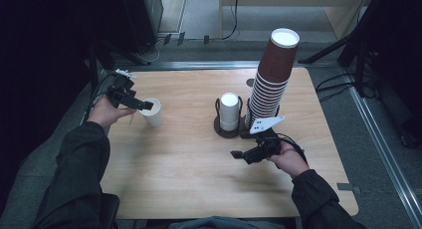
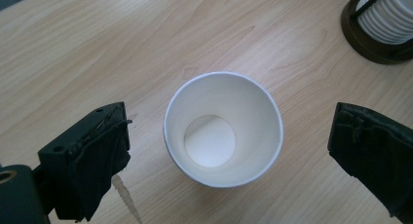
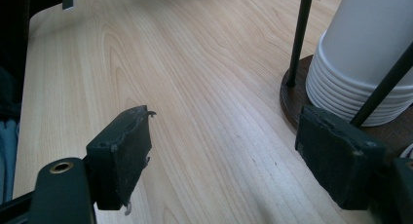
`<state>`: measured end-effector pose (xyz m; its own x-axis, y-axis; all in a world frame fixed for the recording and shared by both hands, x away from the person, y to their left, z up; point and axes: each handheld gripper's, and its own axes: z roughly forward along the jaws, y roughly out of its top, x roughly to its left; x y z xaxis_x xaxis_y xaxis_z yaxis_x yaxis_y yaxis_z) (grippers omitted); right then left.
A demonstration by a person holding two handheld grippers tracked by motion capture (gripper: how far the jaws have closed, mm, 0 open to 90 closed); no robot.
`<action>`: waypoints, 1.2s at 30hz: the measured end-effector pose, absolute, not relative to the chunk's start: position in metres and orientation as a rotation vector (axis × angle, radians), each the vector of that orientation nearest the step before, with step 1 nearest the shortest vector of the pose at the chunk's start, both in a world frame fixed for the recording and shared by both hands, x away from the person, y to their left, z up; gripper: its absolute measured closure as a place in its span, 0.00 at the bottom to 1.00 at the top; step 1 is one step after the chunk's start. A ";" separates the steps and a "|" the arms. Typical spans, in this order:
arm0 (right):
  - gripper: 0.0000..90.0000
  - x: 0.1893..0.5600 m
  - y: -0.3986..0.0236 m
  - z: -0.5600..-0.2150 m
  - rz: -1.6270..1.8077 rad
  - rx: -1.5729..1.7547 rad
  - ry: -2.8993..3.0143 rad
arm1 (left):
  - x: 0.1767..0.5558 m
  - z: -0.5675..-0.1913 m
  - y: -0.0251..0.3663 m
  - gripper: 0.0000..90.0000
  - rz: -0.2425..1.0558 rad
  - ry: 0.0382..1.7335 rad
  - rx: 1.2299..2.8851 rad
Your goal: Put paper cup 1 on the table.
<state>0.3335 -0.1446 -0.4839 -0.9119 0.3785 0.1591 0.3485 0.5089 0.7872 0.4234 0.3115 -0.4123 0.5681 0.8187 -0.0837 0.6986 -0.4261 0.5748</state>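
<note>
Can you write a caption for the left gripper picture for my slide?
Open left gripper above an upright, empty white paper cup on the wooden table.

Your white paper cup [image 1: 152, 112] stands upright, mouth up, empty, on the left part of the wooden table [image 1: 189, 169]. Seen from your left gripper's view, the cup [image 2: 223, 129] shows a round rim and bare white bottom, undented. It stands alone, well apart from the cup stacks.
</note>
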 end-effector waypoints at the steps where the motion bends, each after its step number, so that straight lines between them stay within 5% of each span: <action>1: 0.23 0.333 -0.144 -0.484 1.393 0.648 2.699 | 0.422 -0.409 0.311 0.02 0.275 1.203 2.232; 36: 0.17 0.327 -0.161 -0.462 1.412 0.652 2.685 | 0.365 -0.406 0.224 0.06 0.206 0.937 2.259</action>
<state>0.3274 -0.1607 -0.4619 -0.9111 0.3808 0.1579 0.3458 0.4977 0.7954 0.3648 0.2239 -0.4059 0.7292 0.6762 -0.1050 0.5693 -0.5144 0.6413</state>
